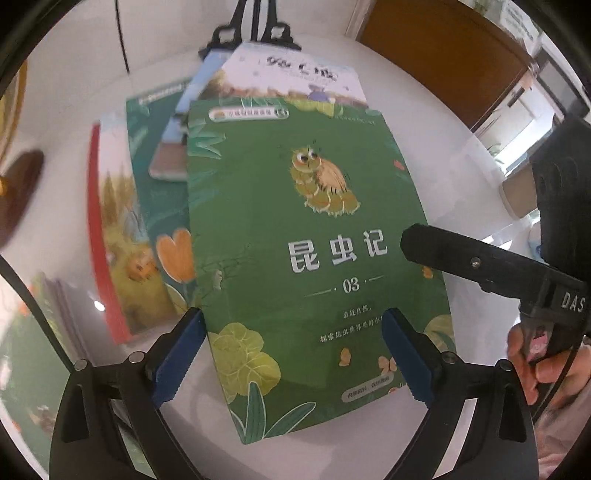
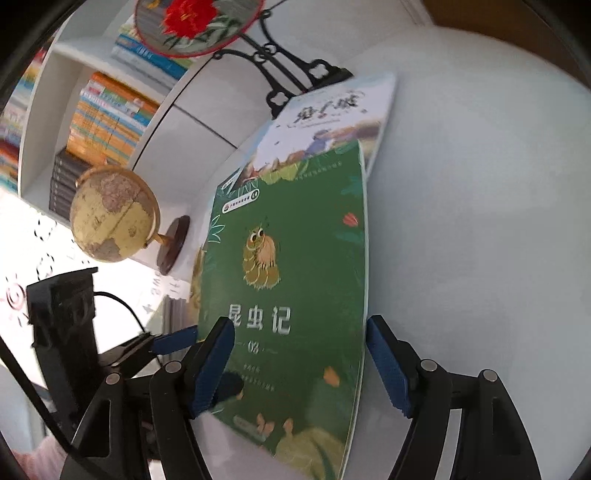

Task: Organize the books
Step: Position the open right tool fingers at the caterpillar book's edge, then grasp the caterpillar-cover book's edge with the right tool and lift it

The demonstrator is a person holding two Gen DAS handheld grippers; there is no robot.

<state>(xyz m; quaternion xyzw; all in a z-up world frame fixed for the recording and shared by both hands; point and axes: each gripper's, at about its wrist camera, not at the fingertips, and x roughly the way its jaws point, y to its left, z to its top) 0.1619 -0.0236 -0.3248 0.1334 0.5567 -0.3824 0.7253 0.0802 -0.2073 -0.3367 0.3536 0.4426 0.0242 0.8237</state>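
Two grippers hover over one green book, and neither has a bite on it. Closest in, the left gripper (image 1: 293,354) hangs above the near end of the green insect book (image 1: 314,258), blue pads spread wide to either side of the cover, the left pad just off its edge and the right pad over its lower right corner, not pressing. From the right wrist camera, the right gripper (image 2: 299,363) is likewise released: its left pad sits over the cover near the "03", its right pad stands just beside the book's right edge, clear of it. A hand (image 1: 543,362) shows at the right edge of the left view, wrapped round the handle of that right gripper.

The green insect book lies face up on top of a loose, fanned pile on the white table (image 2: 480,221). Under it to the left, a red-edged book (image 1: 110,236) and a teal book with an orange flower (image 1: 162,206) poke out; a smaller pale blue book (image 1: 184,122) sits further up. Beyond the green cover, a white illustrated book (image 2: 332,122) sticks out at the far end.

Further back, a globe (image 2: 114,214) on a dark wooden base stands to the left of the pile. Behind everything, a black ornate stand (image 2: 291,74) holds a round embroidered fan (image 2: 195,26), and bookshelves (image 2: 107,114) packed with spines fill the far left.
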